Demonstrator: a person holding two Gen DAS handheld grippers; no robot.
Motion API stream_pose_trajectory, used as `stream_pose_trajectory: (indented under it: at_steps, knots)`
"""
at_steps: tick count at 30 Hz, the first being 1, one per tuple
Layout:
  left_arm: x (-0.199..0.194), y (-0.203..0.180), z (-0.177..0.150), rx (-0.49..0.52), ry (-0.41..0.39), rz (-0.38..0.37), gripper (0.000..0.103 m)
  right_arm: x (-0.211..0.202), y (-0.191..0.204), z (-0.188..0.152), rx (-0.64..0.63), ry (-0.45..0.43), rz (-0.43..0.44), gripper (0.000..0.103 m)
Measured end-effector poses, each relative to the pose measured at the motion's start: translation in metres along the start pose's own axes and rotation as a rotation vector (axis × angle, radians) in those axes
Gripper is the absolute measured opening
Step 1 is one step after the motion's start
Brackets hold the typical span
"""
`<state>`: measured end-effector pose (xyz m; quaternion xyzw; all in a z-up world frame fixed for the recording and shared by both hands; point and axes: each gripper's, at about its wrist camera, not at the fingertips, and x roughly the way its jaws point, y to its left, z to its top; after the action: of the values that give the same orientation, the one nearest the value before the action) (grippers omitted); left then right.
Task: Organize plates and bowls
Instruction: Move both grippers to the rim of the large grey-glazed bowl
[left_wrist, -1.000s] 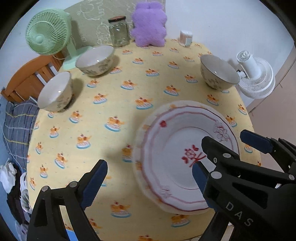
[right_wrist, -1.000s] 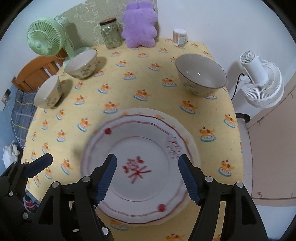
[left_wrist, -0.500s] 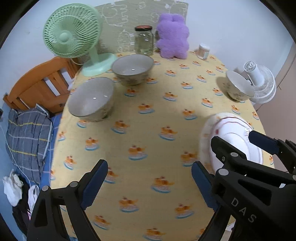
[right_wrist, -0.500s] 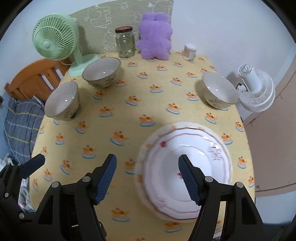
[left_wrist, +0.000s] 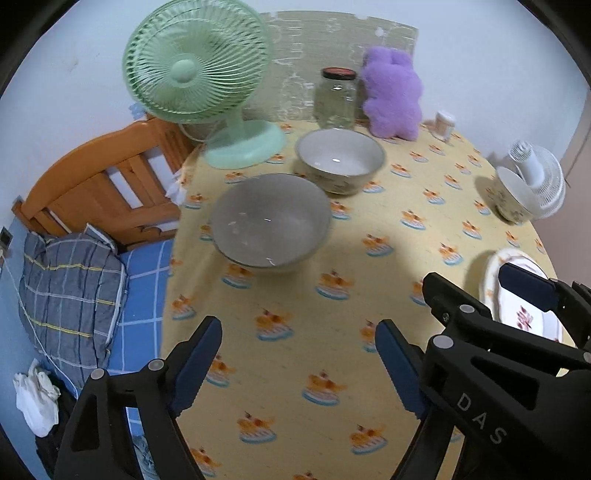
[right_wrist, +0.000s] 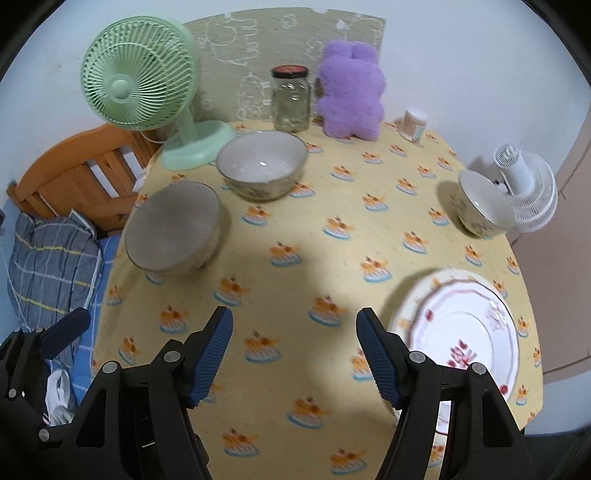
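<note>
Bowls and a red-patterned plate (right_wrist: 461, 328) are spread over the yellow printed tablecloth (right_wrist: 332, 258). Taking the green desk fan (right_wrist: 140, 77) as landmark, one bowl (right_wrist: 262, 166) is seen just beside its base, a second bowl (right_wrist: 171, 229) nearer the camera than that base, and a third bowl (right_wrist: 480, 206) far across from it, by a white fan (right_wrist: 524, 188). The plate is set well apart from the green fan. The left gripper (left_wrist: 299, 365), whose jaws have just been closing a little, is held apart over bare cloth; the right gripper (right_wrist: 295, 350) is likewise parted, with nothing between its pads.
</note>
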<state>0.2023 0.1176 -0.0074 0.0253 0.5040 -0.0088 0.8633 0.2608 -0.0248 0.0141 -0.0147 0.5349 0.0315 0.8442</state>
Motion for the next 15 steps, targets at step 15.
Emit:
stream_pose_trajectory:
  at_steps: [15]
  knots:
    - [0.06,0.065,0.042,-0.081,-0.023,0.079,0.068,0.053,0.059,0.048,-0.008,-0.012,-0.005,0.073]
